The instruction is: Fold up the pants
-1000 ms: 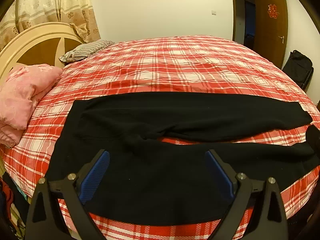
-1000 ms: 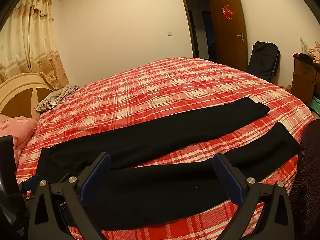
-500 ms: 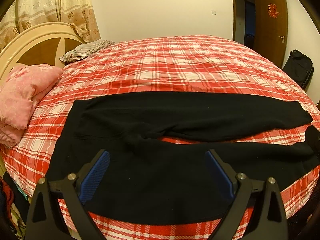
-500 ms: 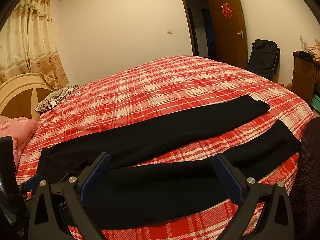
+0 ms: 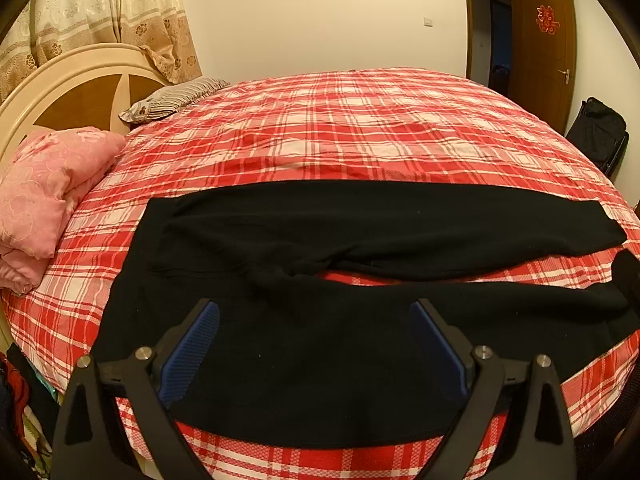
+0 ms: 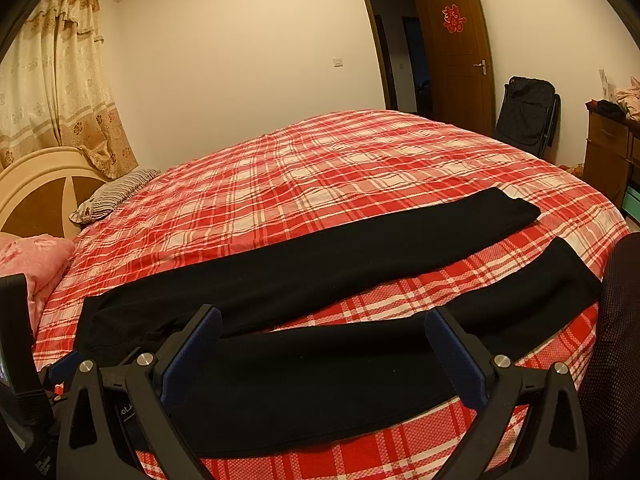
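A pair of black soft-fabric pants (image 5: 320,344) is seen spread flat across the near edge of a bed covered by a red-and-white plaid bedspread (image 5: 340,128), with the waist toward the cream and brown wooden headboard (image 5: 76,88) and the two legs splayed apart toward the foot, a wedge of plaid showing between them. The left gripper (image 5: 315,320), with black arms and blue ribbed pads, is held above the seat and upper near leg of the pants, its jaws wide apart and nothing between them. The right gripper (image 6: 324,330) is held over the near leg further along, its jaws likewise spread wide and empty. A pink quilted blanket (image 5: 36,196) is bunched at the headboard end, and a striped pillow (image 5: 176,98) lies beyond it. A brown wooden door (image 6: 456,48) stands open in the far wall, with a black folding chair (image 6: 528,110) beside it
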Action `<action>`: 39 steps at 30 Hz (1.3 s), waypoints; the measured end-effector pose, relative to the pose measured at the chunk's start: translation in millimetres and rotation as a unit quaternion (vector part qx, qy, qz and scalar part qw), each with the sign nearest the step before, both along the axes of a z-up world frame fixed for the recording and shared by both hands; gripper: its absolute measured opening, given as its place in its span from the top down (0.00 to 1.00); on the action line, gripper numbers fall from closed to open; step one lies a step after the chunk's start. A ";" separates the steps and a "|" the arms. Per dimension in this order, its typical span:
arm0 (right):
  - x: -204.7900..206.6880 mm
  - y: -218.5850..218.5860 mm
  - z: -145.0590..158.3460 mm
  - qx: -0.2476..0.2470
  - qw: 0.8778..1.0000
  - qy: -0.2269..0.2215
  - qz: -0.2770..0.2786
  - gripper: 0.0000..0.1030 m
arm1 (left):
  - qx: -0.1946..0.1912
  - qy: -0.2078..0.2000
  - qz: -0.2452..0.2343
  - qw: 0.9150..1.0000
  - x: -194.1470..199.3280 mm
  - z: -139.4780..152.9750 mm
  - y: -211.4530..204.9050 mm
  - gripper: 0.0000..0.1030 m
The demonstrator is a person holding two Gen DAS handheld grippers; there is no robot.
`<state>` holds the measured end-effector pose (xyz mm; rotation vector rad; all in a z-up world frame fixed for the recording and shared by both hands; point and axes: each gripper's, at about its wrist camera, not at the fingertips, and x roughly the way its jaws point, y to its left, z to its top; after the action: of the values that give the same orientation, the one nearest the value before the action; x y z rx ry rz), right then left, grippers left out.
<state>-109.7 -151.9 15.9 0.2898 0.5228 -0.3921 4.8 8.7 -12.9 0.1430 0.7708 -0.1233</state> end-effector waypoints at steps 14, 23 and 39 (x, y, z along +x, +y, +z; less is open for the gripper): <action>0.3 -0.2 -0.7 0.001 1.000 -0.001 0.000 0.01 | 0.001 0.001 -0.002 1.000 -0.3 -1.4 0.2 0.05; 1.0 1.3 -2.1 0.002 1.000 0.001 0.001 0.01 | -0.001 0.003 0.001 1.000 0.4 -1.7 -0.4 0.05; 10.5 -4.0 -8.9 0.008 1.000 0.016 0.001 0.01 | 0.005 0.020 -0.001 1.000 8.7 -10.8 -0.3 0.05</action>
<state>-99.1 -155.9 7.0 0.2989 0.5588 -0.3910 13.5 8.4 -23.8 0.1515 0.8102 -0.1248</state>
